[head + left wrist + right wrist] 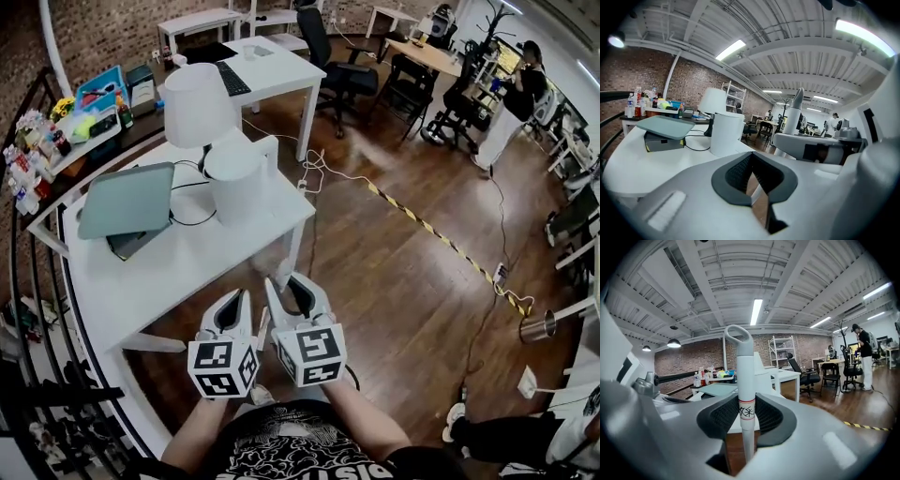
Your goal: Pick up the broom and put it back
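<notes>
The pick-up step is judged done & the carry/return step in hand. The broom, of which only a slim white plastic handle w/ a loop at its top is seen (pixel 745 380), is pinched by the right gripper (pixel 746 414). Its dark pads are pressed on the pole at a red-edged label w/ black characters, w/ the pole upright & the loop above the jaws. The brush end is shown in no view. The left gripper (pixel 753 179) is held empty, its jaws set a narrow gap apart w/ only brown wooden floor (pixel 759 206) seen through it. It is held just beside the right one, both in front of the person's body in the head view, near the edge of the long white counter (pixel 187 267). On that counter a white-shaded lamp (pixel 197 103) & a white cylindrical container (pixel 234 183) stand, apart from the pole. Where the broom belongs cannot be told: no rack, hook or corner for it is made out. For the next move, prob. needed:
- the pole kept vertical & the pinch firm, so it isn't let slide through the pads;
- the hidden lower end minded vs. the counter's legs & the white cables (pixel 319 167) on the floor;
- the left gripper closed on the handle lower down, if the broom is to be steadied before it's leaned or hung & let go.
</notes>
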`<state>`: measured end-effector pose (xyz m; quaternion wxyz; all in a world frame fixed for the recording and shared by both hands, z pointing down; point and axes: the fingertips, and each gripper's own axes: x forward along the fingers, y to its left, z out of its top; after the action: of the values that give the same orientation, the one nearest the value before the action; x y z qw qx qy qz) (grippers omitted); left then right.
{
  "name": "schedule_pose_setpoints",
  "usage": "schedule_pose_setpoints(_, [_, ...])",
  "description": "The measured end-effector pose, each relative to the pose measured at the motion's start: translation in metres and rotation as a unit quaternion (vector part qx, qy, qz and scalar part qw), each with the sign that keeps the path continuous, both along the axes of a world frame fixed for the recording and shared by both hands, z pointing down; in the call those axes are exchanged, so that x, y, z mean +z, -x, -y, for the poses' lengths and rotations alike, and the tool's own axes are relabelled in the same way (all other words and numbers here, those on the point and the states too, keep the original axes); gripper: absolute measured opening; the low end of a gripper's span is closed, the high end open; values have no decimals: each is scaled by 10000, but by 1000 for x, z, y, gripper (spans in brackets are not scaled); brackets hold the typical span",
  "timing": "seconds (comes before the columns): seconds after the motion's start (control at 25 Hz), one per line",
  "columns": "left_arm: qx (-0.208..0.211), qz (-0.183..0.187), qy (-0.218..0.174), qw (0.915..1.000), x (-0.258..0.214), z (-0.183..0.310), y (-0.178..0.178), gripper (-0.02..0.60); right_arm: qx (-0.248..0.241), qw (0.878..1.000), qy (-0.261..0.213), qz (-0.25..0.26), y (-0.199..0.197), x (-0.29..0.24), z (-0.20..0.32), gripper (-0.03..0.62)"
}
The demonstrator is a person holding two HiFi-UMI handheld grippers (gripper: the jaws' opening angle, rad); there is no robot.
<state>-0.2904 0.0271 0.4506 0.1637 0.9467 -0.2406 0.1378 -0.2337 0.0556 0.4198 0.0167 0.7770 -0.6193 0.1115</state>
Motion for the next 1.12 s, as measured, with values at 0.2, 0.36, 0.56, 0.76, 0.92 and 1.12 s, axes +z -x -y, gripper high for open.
schedule_pose_setpoints(0.2, [350, -23, -38, 9994, -4, -20, -51, 6, 349, 9994, -5, -89, -49, -2, -23, 101])
schedule_pose_setpoints(0.36, [536, -14, -84, 9985, -3, -31, -92, 6, 562, 9983, -11, -183, -90, 0, -35, 101])
schedule_pose_setpoints(0.56, [677, 23, -154, 9976, -5, -43, -145, 6, 736, 9971, 13, -202, -143, 2, -50, 101])
schedule_pose_setpoints(0.76, [815, 67, -183, 9965, -3, -53, -192, 6, 839, 9963, -24, -194, -187, 3, -60, 102])
schedule_pose_setpoints(0.92, [895, 104, -252, 9956, -5, -63, -229, 6, 897, 9958, -51, -158, -222, 5, -69, 101])
schedule_pose_setpoints(1.12, [847, 118, -330, 9958, -15, -77, -271, 6, 823, 9964, -149, -144, -263, -6, -84, 101])
